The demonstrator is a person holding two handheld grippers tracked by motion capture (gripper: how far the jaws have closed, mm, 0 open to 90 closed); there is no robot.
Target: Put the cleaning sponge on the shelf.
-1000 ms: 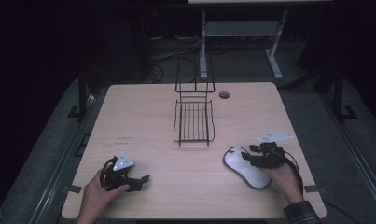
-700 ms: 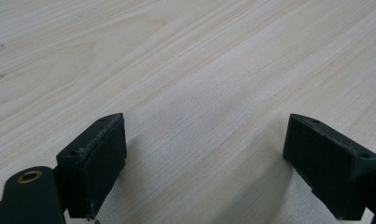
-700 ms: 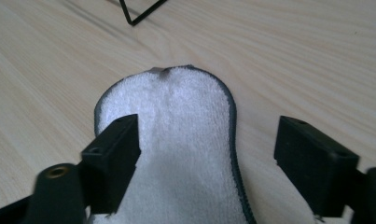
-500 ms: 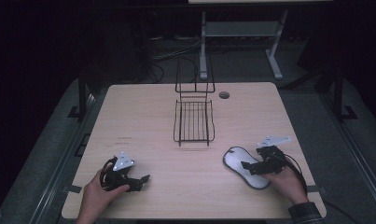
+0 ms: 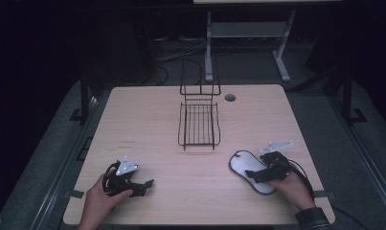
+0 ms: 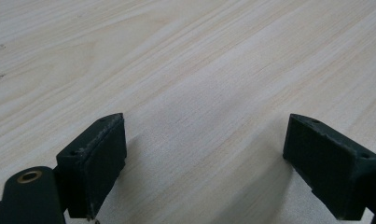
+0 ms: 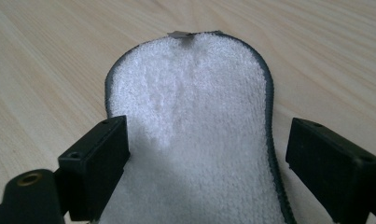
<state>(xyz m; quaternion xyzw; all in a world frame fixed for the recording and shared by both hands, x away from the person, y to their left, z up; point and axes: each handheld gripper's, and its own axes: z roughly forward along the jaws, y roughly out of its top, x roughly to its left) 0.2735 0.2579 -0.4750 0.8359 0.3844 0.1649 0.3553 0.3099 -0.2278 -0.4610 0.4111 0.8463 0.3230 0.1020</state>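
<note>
Spans most of the high view: a pale wood-grain counter (image 5: 147, 124). Stands near the middle toward the far edge: a black wire rack (image 5: 198, 122), upright back and low basket, well apart from both hands. Sits by the far edge to the right of the rack: a small dark round grommet (image 5: 230, 97).

Lies flat near the front right corner: a white insole (image 5: 250, 170), foot-shaped, fluffy terry top, thin dark-grey stitched rim, a small grey tab at its far tip in the right gripper view (image 7: 190, 116). Looks limp and light; likely to flop if lifted by one end.

Rests over the near end of the insole: the right gripper (image 5: 256, 175). Has just been spreading its jaws; stands wide apart now, one jaw over the fleece at the left edge, the other outside the right edge, neither pressing the cloth. Compared with a second ago, sits slightly nearer the front edge, the insole in the same place on the counter. Reads as a release, or a pause before a fresh grasp; nothing lifted, and the rack empty.

Rests near the front left corner: the left gripper (image 5: 143, 185), jaws spread wide in the left gripper view (image 6: 204, 158), bare wood between them, gripping nothing, unmoved.
</note>
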